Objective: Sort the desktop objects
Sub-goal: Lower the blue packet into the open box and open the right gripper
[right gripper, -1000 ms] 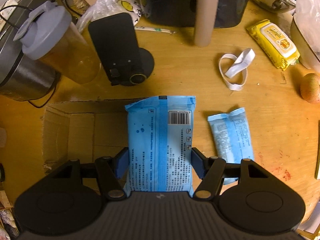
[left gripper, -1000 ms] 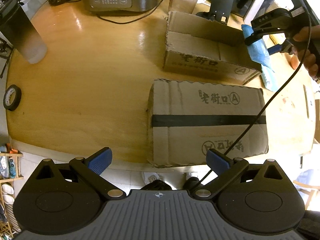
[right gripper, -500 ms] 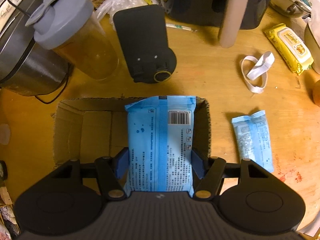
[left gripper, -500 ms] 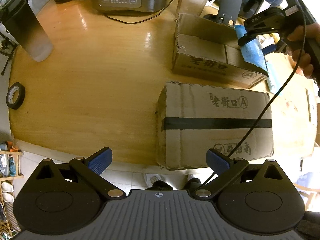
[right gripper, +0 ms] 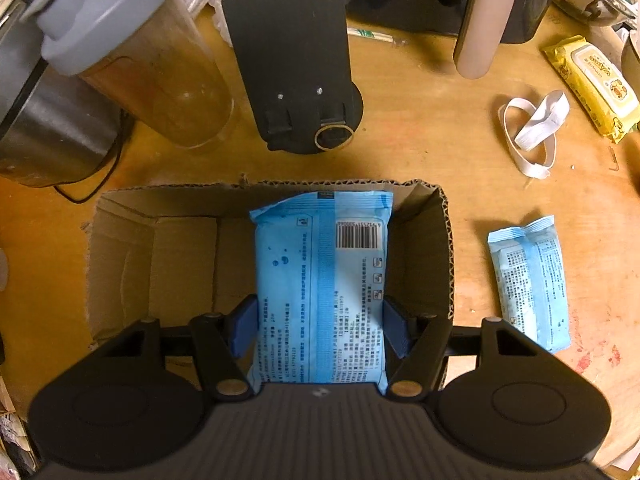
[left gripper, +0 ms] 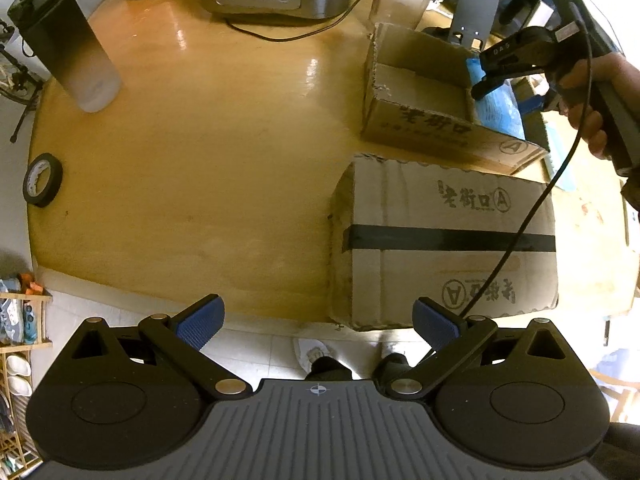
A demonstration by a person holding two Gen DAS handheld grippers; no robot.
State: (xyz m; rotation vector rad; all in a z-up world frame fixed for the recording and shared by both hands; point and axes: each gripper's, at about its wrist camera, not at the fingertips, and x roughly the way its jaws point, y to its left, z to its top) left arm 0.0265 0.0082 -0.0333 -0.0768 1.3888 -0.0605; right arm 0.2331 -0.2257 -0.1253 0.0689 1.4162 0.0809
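A glossy wooden table [left gripper: 208, 152] carries two cardboard boxes. The open cardboard box [right gripper: 120, 248] is the landmark: the right gripper [right gripper: 318, 320] holds a blue wet-wipes pack [right gripper: 320, 276] over its right half, jaws clamped on the pack's sides. A smaller blue packet [right gripper: 530, 284] lies on the table just right of the box. The taped closed box [left gripper: 444, 248] sits beside it. The left gripper [left gripper: 316, 320] hangs near the table edge, jaws wide and empty.

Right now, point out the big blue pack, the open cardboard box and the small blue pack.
big blue pack [right gripper: 320, 280]: right wrist view, middle of its printed face.
open cardboard box [right gripper: 176, 256]: right wrist view, bare inner floor.
small blue pack [right gripper: 530, 286]: right wrist view, its centre.
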